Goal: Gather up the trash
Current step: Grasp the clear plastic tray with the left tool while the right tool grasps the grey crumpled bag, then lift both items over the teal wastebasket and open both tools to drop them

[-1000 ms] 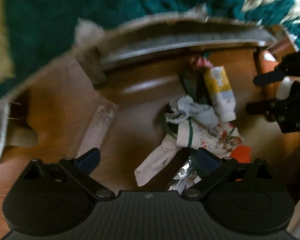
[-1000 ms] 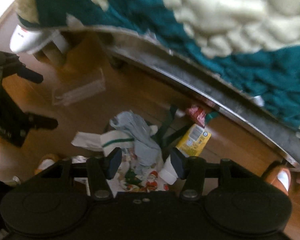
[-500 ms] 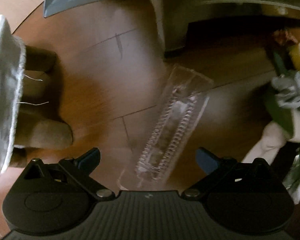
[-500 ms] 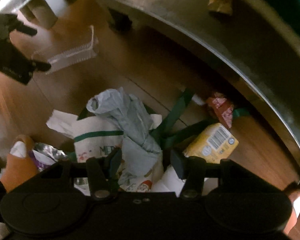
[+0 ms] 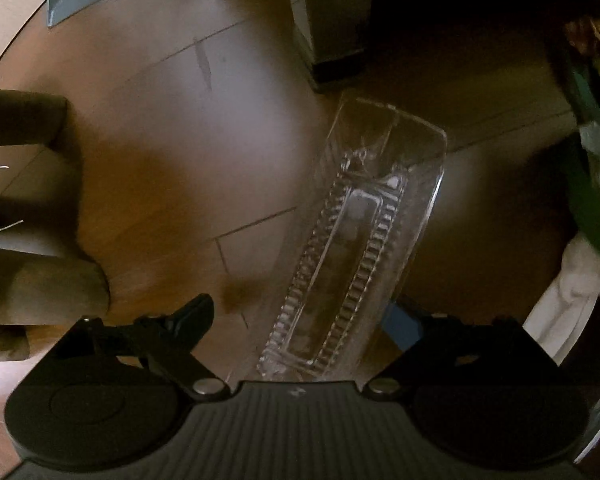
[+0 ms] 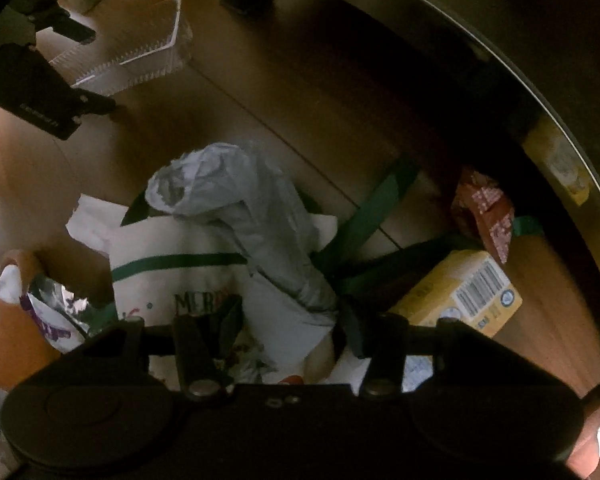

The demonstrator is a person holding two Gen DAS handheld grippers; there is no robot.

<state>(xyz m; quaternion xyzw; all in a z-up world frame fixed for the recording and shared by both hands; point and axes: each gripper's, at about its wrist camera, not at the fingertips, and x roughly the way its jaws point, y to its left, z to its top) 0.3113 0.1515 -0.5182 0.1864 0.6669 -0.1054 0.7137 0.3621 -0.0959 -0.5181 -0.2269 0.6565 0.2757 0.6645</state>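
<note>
A long clear plastic tray [image 5: 356, 240] lies on the wooden floor. Its near end sits between the fingers of my left gripper [image 5: 300, 318], whose jaws are closing; the blue right pad [image 5: 400, 324] is at the tray's edge and the left finger stands apart from it. My right gripper [image 6: 290, 322] hangs over a trash pile. Its jaws are closing around the lower end of a crumpled grey bag [image 6: 240, 208] that lies on a white paper bag [image 6: 168, 264]. The right wrist view also shows the left gripper [image 6: 88, 68] at the clear tray [image 6: 140, 52].
Beside the pile lie a yellow carton [image 6: 468, 292], a red snack wrapper [image 6: 488, 212], green ribbon [image 6: 376, 208] and a foil wrapper [image 6: 48, 312]. A curved metal rim [image 6: 500, 68] bounds the right. A furniture leg [image 5: 332, 40] and brown blocks [image 5: 32, 280] flank the tray. An orange-clad foot [image 6: 4, 320] stands left.
Both grippers have come down close to the floor. The left view swung from the trash pile onto the clear tray, and both pairs of jaws have narrowed.
</note>
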